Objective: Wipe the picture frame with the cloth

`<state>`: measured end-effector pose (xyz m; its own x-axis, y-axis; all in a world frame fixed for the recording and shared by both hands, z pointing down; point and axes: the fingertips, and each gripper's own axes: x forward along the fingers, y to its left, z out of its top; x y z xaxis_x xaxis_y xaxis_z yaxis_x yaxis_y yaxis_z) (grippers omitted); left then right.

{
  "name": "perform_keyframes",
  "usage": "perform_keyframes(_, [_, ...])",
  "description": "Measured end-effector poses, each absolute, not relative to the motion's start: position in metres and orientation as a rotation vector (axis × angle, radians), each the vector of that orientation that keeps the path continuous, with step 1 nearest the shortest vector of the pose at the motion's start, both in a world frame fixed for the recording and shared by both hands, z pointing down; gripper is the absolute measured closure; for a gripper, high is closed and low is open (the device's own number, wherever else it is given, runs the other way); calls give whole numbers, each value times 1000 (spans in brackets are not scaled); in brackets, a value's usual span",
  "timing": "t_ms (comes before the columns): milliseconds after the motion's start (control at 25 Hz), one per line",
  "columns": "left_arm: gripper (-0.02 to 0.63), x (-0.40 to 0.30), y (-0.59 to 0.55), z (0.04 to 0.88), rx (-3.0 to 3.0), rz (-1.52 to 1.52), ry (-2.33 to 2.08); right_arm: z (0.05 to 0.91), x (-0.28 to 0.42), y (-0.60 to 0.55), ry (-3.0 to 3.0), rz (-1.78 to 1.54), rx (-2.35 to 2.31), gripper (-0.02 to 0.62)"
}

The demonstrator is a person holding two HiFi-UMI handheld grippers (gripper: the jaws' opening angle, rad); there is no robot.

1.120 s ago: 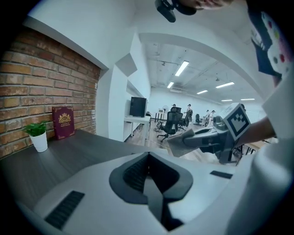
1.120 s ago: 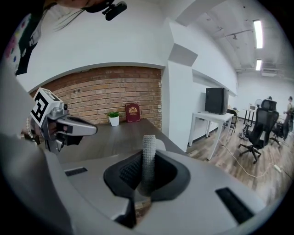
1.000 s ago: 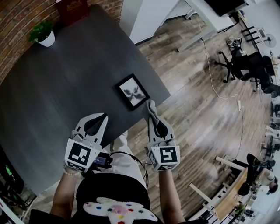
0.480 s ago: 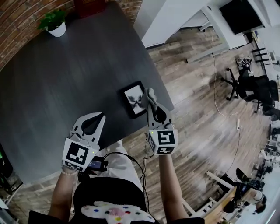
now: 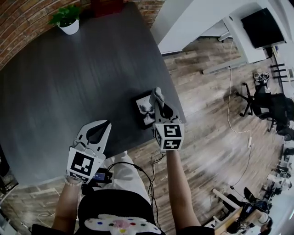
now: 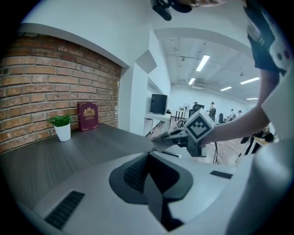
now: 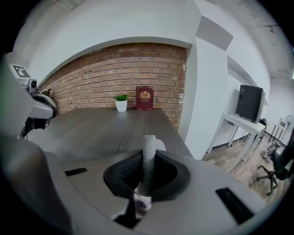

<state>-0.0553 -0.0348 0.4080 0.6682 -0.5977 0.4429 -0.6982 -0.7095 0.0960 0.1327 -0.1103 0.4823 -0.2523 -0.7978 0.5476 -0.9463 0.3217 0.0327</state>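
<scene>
Since a second ago the right claw (image 5: 160, 106) has travelled forward from the table's near right edge and now stands over the picture frame (image 5: 143, 109), covering its right part. Nearest, the left claw (image 5: 106, 125) hangs over the near edge of the dark table (image 5: 69, 92), its jaws closed together with nothing between them. Beyond it and to the right, the right claw's jaws are clamped on the grey knobbly cloth (image 7: 147, 167), whose end sticks out past the tips. Whether the cloth touches the frame cannot be told. The black frame lies flat near the table's right edge, well apart from the left claw. At the table's far end a potted plant (image 5: 69, 22) stands beside a dark red book (image 5: 106, 6), upright against the brick wall (image 7: 92, 78).
</scene>
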Motion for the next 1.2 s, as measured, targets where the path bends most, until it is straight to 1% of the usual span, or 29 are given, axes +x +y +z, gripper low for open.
perform_keyframes(560, [597, -57, -35, 412, 2602, 581, -1085, 516, 128, -124, -2105, 455, 1434, 571])
perform_keyframes(1200, [597, -59, -34, 414, 2595, 589, -1097, 515, 73, -115, -2222, 443, 1279, 571])
